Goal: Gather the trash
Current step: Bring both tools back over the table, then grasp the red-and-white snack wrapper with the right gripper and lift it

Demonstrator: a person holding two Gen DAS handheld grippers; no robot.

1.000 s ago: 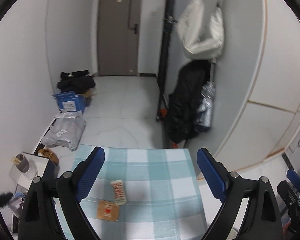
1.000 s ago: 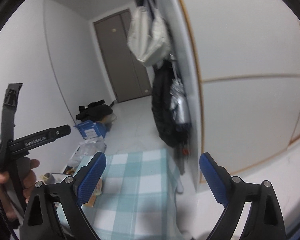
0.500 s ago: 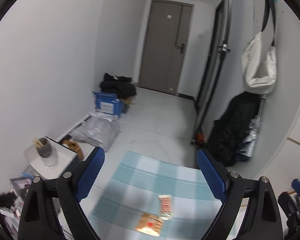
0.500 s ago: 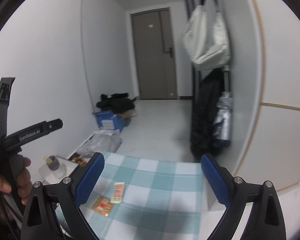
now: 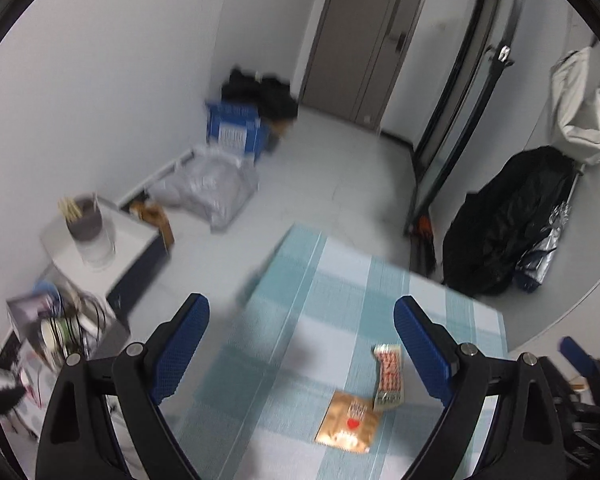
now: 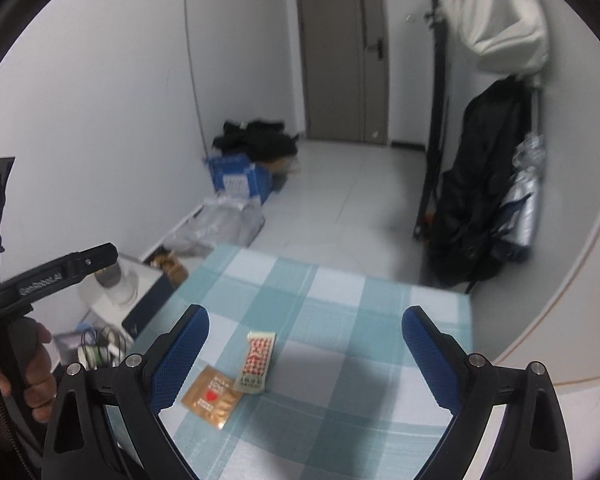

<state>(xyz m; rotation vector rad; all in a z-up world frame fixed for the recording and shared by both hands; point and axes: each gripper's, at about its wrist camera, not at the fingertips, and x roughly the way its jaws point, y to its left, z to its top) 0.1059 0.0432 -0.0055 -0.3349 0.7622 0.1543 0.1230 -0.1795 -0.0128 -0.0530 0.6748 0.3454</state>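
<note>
Both tools are hanging wide apart, gripping nothing — the right tool [image 6: 304, 354] and the left tool [image 5: 302, 344] above the checked surface [image 6: 340, 292]. The orange wrapper [image 6: 211, 397] is lying by the right tool's left finger, touching the red-patterned wrapper [image 6: 257, 361] just beyond it.
</note>
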